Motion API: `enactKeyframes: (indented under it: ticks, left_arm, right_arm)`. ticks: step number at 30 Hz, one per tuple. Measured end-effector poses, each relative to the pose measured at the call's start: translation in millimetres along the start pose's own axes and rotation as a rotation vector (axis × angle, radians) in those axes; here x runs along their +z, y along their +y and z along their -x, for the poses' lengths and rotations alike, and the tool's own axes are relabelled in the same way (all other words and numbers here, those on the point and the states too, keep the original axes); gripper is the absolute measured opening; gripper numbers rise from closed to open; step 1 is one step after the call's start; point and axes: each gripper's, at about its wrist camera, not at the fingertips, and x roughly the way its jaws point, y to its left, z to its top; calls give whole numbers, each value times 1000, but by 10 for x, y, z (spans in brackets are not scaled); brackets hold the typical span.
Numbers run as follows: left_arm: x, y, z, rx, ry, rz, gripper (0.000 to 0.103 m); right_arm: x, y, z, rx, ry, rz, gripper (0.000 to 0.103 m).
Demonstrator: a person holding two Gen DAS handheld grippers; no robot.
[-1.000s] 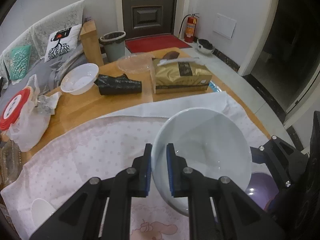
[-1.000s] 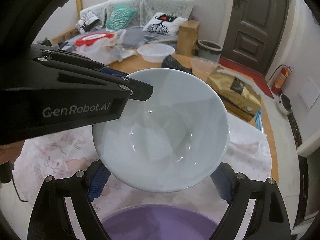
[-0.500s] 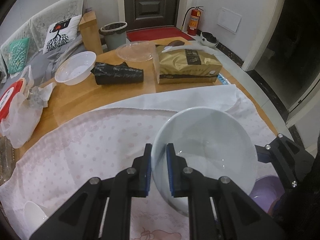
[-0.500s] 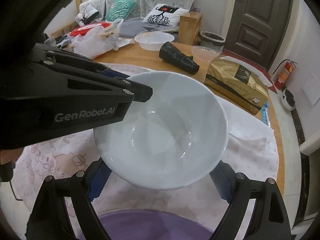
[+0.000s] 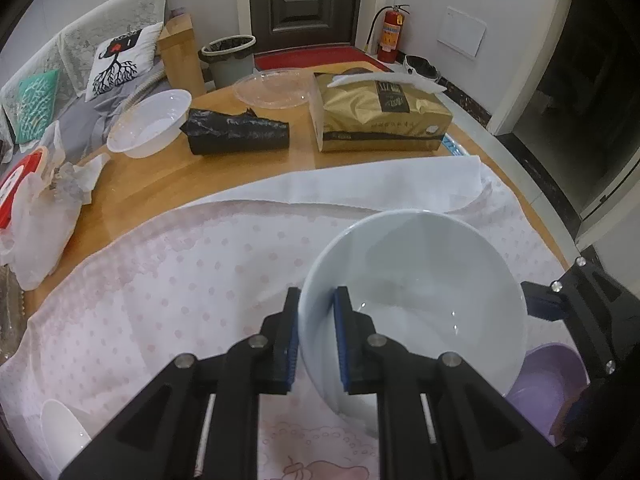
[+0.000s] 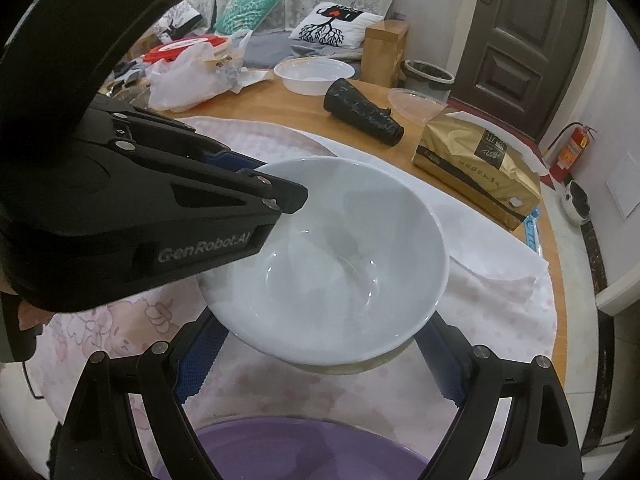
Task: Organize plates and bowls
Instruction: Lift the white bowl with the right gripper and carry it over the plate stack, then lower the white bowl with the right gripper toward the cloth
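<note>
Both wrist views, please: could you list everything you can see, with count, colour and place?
Bowl: 1, white, clamped at its rim above the cloth.
Basin: 1, purple, below the right gripper.
Cloth: 1, pink-dotted, on the table.
Table: 1, wooden.
Plastic bowl: 1, white, far table.
Bag roll: 1, black, beside it.
Clear dish: 1, far edge.
Tissue pack: 1, gold.
Extinguisher: 1, red, by the door.
Left gripper: shut on bowl.
Right gripper: open, under bowl.

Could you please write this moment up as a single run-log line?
left gripper: shut on white bowl rim | right gripper: open, beneath bowl | purple basin: below | bowl over pink cloth
</note>
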Motion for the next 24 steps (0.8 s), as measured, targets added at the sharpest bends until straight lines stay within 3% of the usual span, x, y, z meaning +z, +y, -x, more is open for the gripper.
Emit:
enactKeyframes:
  ticks: [13, 24]
  left_arm:
    - [-61, -98, -58, 12, 8, -20, 12]
    - [-207, 229, 452, -7, -66, 54, 14]
  right_arm:
    - [-51, -65, 14, 3, 18, -32, 90]
    - [21, 131, 300, -53, -40, -2, 90]
